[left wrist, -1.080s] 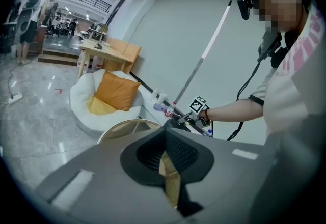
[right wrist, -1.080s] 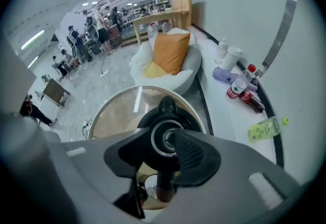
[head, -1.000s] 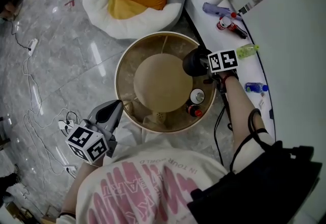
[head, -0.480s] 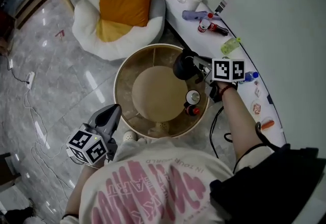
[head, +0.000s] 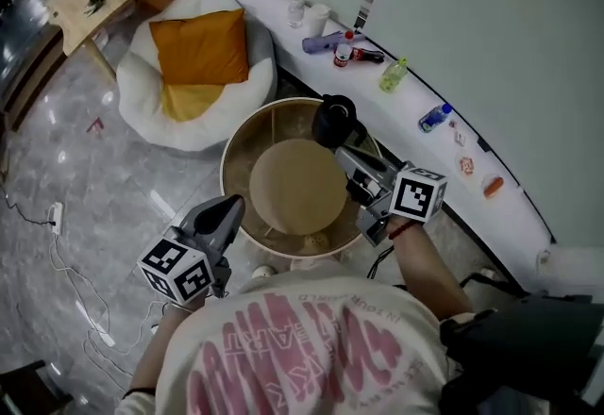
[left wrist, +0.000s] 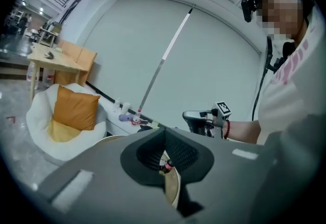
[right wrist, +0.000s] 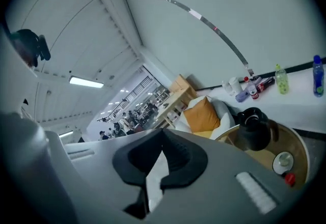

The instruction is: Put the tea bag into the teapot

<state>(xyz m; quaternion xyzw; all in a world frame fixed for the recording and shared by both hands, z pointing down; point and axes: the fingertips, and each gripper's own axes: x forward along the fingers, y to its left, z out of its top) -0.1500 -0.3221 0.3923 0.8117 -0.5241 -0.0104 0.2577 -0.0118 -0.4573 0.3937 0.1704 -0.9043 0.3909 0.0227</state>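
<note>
White paper shows between the jaws of the right gripper [right wrist: 163, 141]. They have just been closing and now stand pressed together on the tea bag [right wrist: 154, 177], by what looks like a thin edge only. That hold is the first risk: with so little paper caught, a quick swing or tilt could let the bag slide out and fall onto the round table [head: 229, 179] or the floor.

The black teapot [head: 332, 116] stands at the far edge of the table, near the white ledge, and the right gripper is raised over the table's right side close to it. I cannot tell whether the pot's mouth is open. If a lid sits on it, a released bag would simply land on top. The mouth also looks narrow, so a release off centre would drop the bag beside the pot.

The gripper's body is bulky next to the pot, and a careless approach could nudge the pot towards the rim, or knock the red-capped bottle [right wrist: 289, 179] at the near right edge.

The left gripper [left wrist: 165, 157] has its jaws together on nothing and is held well apart from the pot, so nothing steadies it.
</note>
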